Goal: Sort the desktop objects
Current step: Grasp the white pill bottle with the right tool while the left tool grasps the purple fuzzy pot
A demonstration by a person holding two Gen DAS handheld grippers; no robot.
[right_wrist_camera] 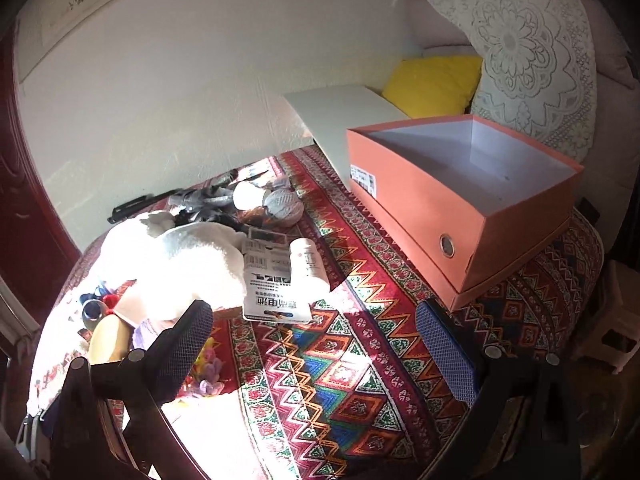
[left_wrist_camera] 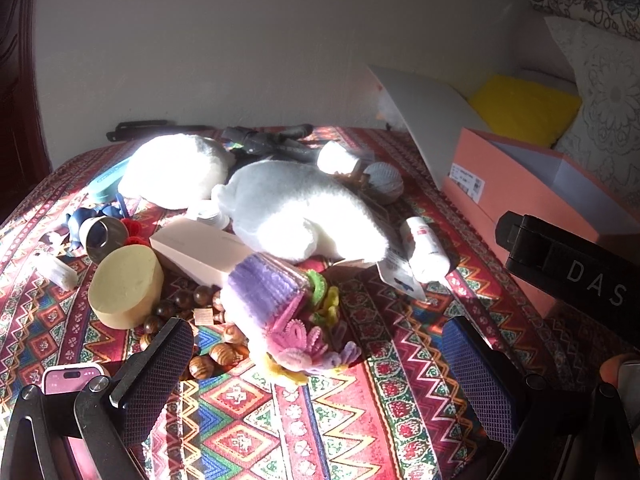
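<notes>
Two grippers are ours here, and both hang over the patterned tablecloth [right_wrist_camera: 332,364] with fingers spread wide and nothing between them. Biggest of what we see is the orange box [right_wrist_camera: 448,200], lidless and bare inside, ahead and to the right of our right gripper [right_wrist_camera: 316,348]; a grey board [right_wrist_camera: 340,120] leans behind it. Ahead of our left gripper [left_wrist_camera: 318,364] two white plush toys [left_wrist_camera: 304,216] lie in the clutter, one behind the other. Left of them, just ahead of the left finger, sits a cream round block [left_wrist_camera: 126,286], touching a pale wedge-shaped block [left_wrist_camera: 200,250]. Straight between the left gripper's fingers, close in, lies a purple pipe-cleaner bundle [left_wrist_camera: 280,308]. A white tube [left_wrist_camera: 424,250] lies ahead to the right, beside the plush. Smallest are the wooden beads [left_wrist_camera: 208,344], by the left finger's tip
</notes>
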